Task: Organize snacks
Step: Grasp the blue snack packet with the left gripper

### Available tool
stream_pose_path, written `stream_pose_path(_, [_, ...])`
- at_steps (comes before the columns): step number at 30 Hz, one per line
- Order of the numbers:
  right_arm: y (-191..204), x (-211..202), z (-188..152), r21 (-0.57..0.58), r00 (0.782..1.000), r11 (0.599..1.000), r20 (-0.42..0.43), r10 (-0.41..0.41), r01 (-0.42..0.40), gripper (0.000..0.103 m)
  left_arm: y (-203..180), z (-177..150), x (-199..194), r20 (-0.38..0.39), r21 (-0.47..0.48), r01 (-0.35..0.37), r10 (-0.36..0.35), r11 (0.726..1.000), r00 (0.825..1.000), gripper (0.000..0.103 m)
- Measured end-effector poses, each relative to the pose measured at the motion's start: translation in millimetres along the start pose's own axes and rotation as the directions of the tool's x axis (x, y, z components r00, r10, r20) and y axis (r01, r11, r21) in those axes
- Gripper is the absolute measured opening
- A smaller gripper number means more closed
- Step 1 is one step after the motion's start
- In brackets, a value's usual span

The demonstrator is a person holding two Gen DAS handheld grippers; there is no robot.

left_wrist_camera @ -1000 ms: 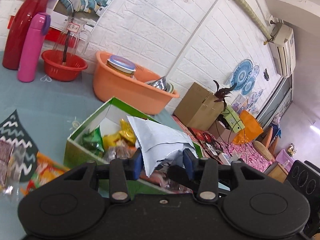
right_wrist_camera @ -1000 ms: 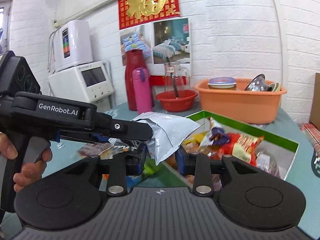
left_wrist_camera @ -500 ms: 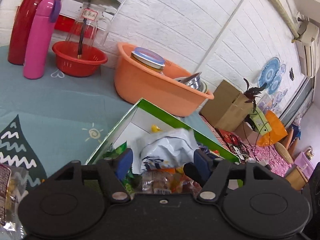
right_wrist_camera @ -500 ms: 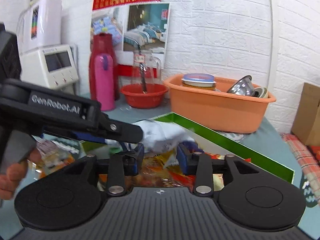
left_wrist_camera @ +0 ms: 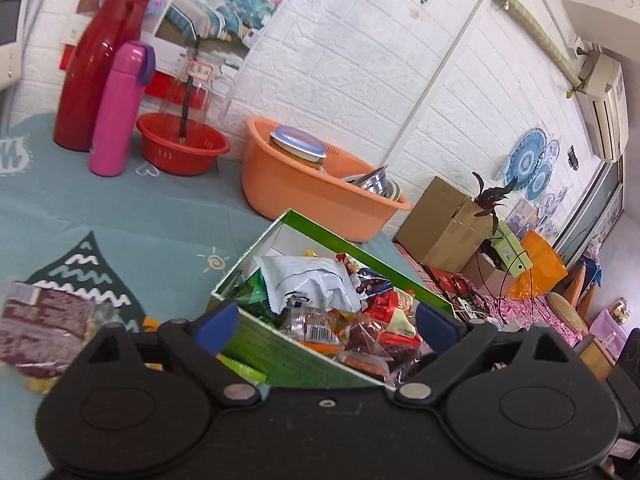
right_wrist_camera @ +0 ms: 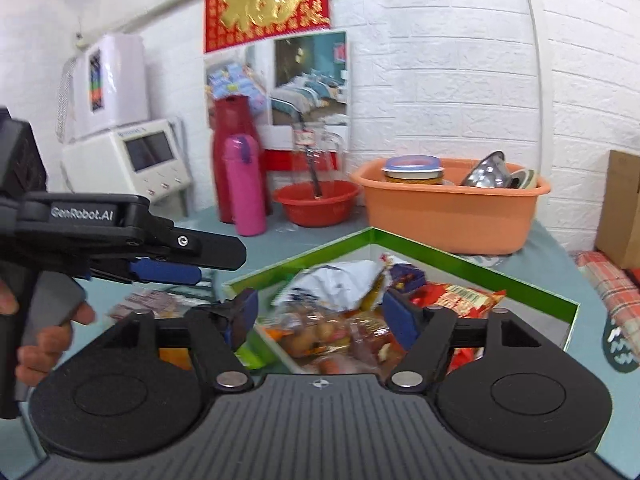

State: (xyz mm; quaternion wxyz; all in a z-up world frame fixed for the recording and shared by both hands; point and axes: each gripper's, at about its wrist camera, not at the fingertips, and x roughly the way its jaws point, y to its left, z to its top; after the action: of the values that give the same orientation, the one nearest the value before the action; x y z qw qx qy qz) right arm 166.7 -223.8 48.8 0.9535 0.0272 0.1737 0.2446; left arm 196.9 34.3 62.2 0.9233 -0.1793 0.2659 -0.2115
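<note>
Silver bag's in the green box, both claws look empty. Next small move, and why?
Probably swing the left claw toward the maroon snack pack lying on the tablecloth beside the green box. The silver bag rests on the other snacks inside, nothing sits between the left fingers, and the right claw is opening with nothing pinched.

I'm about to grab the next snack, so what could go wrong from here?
The white packet lies loose atop the heaped snacks in the green box; it may slide out. The brown packet sits close beside the box, so the open left gripper could clip the box wall going for it.
</note>
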Motion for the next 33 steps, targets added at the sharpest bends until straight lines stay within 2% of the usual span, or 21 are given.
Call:
stream_pose_path(3, [10.9, -19.1, -2.1, 0.018, 0.996, 0.995, 0.005, 0.094, -0.094, 0.103, -1.5, -6.9, -23.9, 0.005, 0.026, -0.015, 0.015, 1.000, 1.000, 0.103])
stream_pose_path(6, [23.0, -33.2, -10.1, 0.020, 0.990, 0.990, 0.011, 0.140, -0.140, 0.103, 0.9, -17.3, -39.5, 0.006, 0.044, -0.037, 0.037, 0.998, 0.999, 0.103])
stream_pose_path(9, [33.4, -41.8, -20.8, 0.014, 0.992, 0.992, 0.009, 0.122, -0.122, 0.103, 5.9, -29.5, -41.1, -0.013, 0.065, -0.078, 0.079, 0.995, 0.997, 0.103])
stream_pose_path(16, [33.5, -47.8, -48.2, 0.065, 0.995, 0.994, -0.032, 0.093, -0.091, 0.103, 5.0, -52.5, -4.8, -0.051, 0.153, -0.091, 0.099, 0.984, 0.994, 0.103])
stream_pose_path(18, [31.2, -47.3, -52.8, 0.075, 0.997, 0.995, -0.049, 0.068, -0.064, 0.103, 8.9, -55.5, 13.9, -0.063, 0.145, -0.090, 0.100, 0.985, 0.993, 0.103])
stream_pose_path(20, [28.4, -48.6, -57.8, 0.085, 0.997, 0.995, -0.058, 0.047, -0.042, 0.103, 14.2, -56.7, 32.7, -0.084, 0.121, -0.091, 0.101, 0.989, 0.991, 0.098])
stream_pose_path(23, [22.3, -49.7, -64.0, 0.098, 0.997, 0.995, -0.074, 0.020, -0.013, 0.103, 19.4, -59.3, 55.0, -0.086, 0.113, -0.145, 0.155, 0.983, 0.984, 0.097])
stream_pose_path(25, [18.7, -49.7, -67.2, 0.097, 0.996, 0.995, -0.086, 0.006, 0.003, 0.103, 22.0, -60.1, 62.0, -0.083, 0.116, -0.155, 0.165, 0.981, 0.983, 0.096])
stream_pose_path(26, [17.0, -49.6, -68.7, 0.099, 0.996, 0.995, -0.090, 0.001, 0.008, 0.103, 24.4, -60.9, 65.0, -0.098, 0.109, -0.154, 0.165, 0.982, 0.981, 0.091])
stream_pose_path(28, [15.0, -48.5, -71.7, 0.109, 0.995, 0.994, -0.097, 0.002, 0.009, 0.103, 27.8, -64.6, 69.7, -0.146, 0.110, -0.134, 0.149, 0.985, 0.978, 0.056])
stream_pose_path(30, [13.6, -46.0, -74.7, 0.116, 0.994, 0.993, -0.108, 0.005, 0.007, 0.103, 25.9, -68.5, 63.9, -0.163, 0.124, -0.112, 0.132, 0.986, 0.978, 0.057])
stream_pose_path(33, [15.2, -42.0, -80.0, 0.108, 0.991, 0.994, -0.131, 0.002, 0.012, 0.103, 20.1, -80.9, 46.2, -0.217, 0.077, -0.036, 0.052, 0.996, 0.975, 0.058])
